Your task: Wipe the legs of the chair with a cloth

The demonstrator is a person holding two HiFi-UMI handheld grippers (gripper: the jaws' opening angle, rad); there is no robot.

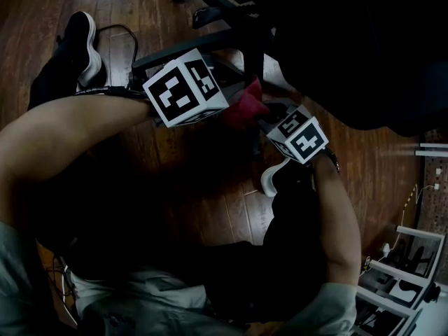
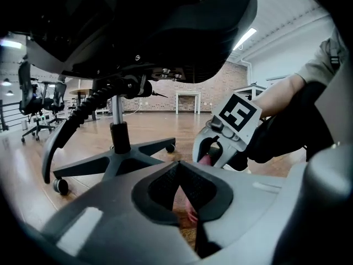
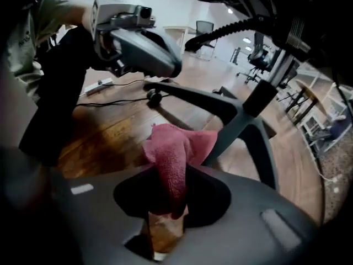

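Right gripper (image 3: 168,206) clamped on the red cloth (image 3: 172,153) near a chair leg (image 3: 196,99) (left gripper (image 2: 179,189) closed, empty, close by) — the bunched cloth looks liable to snag on the leg and pull free mid-wipe.

1. The cloth (image 3: 171,159) in the right tongs (image 3: 168,203) is deep rose-red with a fine towelling nap.
2. The left tongs (image 2: 182,195) are matt grey with black ribbed pads.
3. Each marker cube (image 1: 185,88) is white with black square patterns.
4. The chair legs (image 3: 220,106) beyond the right tongs are dark grey.
5. The floor (image 1: 210,201) beneath both tongs is brown wood in planks.
6. The shoe (image 1: 80,44) out past the left tongs is black with a white sole.
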